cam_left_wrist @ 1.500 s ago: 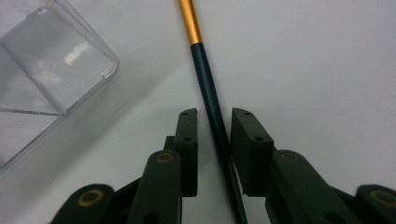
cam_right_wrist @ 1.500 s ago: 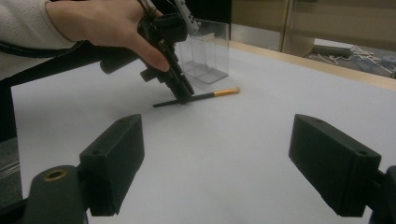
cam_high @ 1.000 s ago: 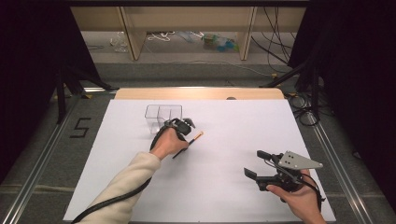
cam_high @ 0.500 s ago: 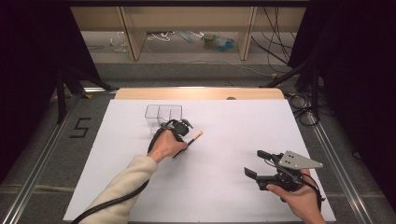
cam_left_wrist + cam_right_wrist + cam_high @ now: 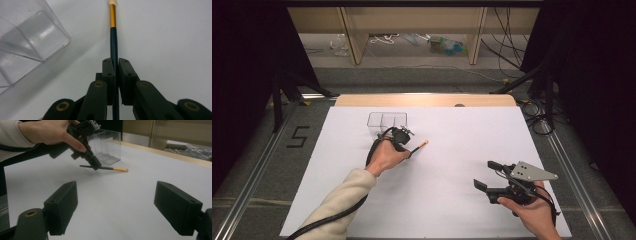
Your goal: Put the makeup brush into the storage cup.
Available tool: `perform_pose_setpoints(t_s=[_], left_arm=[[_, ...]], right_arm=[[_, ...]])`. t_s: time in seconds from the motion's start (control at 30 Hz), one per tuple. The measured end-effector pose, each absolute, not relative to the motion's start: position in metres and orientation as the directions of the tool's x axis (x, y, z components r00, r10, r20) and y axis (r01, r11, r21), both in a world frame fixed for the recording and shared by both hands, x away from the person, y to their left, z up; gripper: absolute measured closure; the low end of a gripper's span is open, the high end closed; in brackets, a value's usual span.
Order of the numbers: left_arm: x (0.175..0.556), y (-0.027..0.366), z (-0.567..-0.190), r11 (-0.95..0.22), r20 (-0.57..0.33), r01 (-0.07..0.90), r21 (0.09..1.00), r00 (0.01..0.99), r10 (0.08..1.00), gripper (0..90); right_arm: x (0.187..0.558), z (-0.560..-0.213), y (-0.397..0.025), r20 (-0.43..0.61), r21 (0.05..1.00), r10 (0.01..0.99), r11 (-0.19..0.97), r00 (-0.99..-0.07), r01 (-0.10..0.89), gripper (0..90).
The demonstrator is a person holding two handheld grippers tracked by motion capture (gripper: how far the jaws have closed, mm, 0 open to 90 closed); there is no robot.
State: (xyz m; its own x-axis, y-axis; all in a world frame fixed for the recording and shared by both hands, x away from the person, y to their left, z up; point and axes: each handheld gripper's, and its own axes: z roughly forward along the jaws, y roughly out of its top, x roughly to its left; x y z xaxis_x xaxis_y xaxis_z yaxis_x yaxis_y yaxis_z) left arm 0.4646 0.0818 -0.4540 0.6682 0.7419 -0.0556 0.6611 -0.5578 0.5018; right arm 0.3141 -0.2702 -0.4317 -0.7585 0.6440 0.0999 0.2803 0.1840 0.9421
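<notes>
A thin dark pencil-like stick with a gold band and a pale tip [image 5: 114,35] is pinched between the jaws of my left gripper [image 5: 116,65], which is shut on it. In the high view the left gripper [image 5: 404,143] sits just in front of a clear plastic two-compartment box [image 5: 386,121], and the stick [image 5: 419,146] points to the right, low over the white sheet. The right gripper view shows the stick [image 5: 115,169] held roughly level beside the box [image 5: 107,145]. My right gripper [image 5: 488,174] stands open near the front right, nothing between its jaws [image 5: 117,207].
A white sheet [image 5: 462,140] covers the table, with a wooden edge [image 5: 427,100] at the back. Beyond the table are wooden shelf legs, cables and clutter on the floor. A "5" mark [image 5: 297,136] lies on the floor to the left.
</notes>
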Motion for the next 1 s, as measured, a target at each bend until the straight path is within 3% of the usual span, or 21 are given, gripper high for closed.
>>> perform_pose_setpoints(t_s=[1.0], left_arm=[[0.456, 0.093, -0.450, -0.539, -0.057, 0.611, 0.579, 0.690, 0.721, 84.4]], right_arm=[[0.316, -0.432, -0.270, 0.074, 0.948, 0.644, 0.192, -0.762, 0.254, 20.1]])
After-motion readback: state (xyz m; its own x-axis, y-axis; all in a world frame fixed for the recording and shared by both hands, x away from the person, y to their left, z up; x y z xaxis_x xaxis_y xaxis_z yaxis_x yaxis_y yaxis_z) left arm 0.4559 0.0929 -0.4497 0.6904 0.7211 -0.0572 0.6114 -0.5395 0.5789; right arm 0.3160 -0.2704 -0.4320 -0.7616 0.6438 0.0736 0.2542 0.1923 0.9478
